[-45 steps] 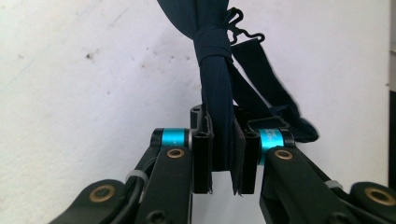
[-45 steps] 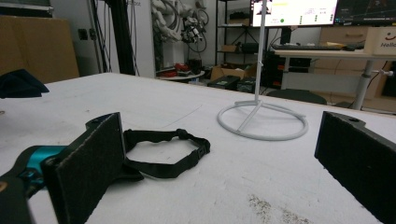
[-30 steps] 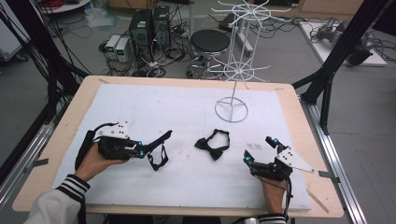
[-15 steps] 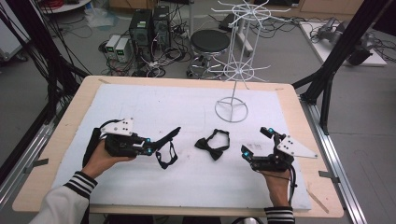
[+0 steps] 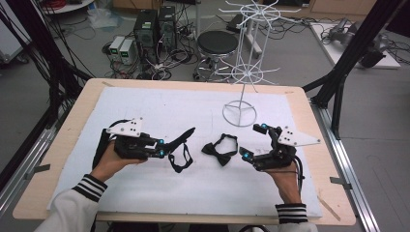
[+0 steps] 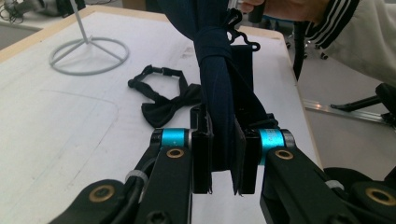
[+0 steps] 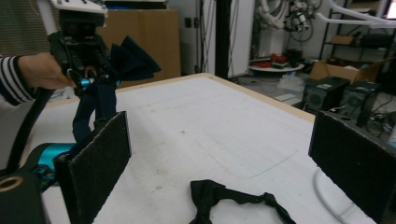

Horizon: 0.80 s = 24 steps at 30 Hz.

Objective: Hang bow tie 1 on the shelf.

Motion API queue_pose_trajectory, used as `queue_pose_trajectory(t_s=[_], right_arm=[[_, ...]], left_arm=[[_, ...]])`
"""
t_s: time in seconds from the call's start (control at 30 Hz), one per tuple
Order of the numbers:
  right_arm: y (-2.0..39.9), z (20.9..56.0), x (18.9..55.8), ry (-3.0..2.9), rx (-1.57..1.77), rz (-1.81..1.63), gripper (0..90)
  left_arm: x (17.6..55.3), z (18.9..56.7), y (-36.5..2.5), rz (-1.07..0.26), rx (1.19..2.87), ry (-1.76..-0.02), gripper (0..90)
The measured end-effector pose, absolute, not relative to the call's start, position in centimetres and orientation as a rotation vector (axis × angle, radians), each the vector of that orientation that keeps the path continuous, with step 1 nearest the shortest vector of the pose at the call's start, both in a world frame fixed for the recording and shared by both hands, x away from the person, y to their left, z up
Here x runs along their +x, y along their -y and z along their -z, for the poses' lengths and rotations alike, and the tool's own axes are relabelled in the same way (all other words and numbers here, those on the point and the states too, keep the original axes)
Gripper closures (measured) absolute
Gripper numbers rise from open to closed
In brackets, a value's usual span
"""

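Note:
My left gripper (image 5: 163, 151) is shut on a dark navy bow tie (image 5: 180, 142), whose strap loop hangs down to the white mat. In the left gripper view the navy bow tie (image 6: 218, 88) is pinched between the two pads of the left gripper (image 6: 224, 161). A black bow tie (image 5: 220, 149) lies flat on the mat between both hands. My right gripper (image 5: 254, 142) hovers just right of it, open wide, with nothing held. From the right gripper view the black bow tie (image 7: 219, 195) lies below the right gripper (image 7: 224, 163), and the left gripper (image 7: 80, 44) holds the navy bow tie (image 7: 128, 60) up.
A white wire display rack (image 5: 240, 72) stands on its ring base (image 5: 240, 114) at the back of the mat, behind the black bow tie. The white mat (image 5: 145, 106) covers most of the wooden table (image 5: 309, 121). Black frame posts flank the table.
The right gripper has risen off the mat and shifted slightly toward the black bow tie. The left gripper has drifted a little right and up with the navy bow tie.

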State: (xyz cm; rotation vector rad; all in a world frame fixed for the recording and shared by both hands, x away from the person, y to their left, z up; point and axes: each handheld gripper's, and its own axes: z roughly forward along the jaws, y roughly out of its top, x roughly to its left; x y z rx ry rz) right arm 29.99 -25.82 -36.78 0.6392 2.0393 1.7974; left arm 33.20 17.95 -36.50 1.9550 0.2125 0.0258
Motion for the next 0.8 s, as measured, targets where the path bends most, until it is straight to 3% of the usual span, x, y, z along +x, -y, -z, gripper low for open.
queue_pose_trajectory(t_s=[0.8], right_arm=[[20.4,32.7,32.6,-2.356,0.366,-1.784,4.9]], left_arm=[[33.4,35.9,-15.2,0.034,1.915,-0.132,80.3]])
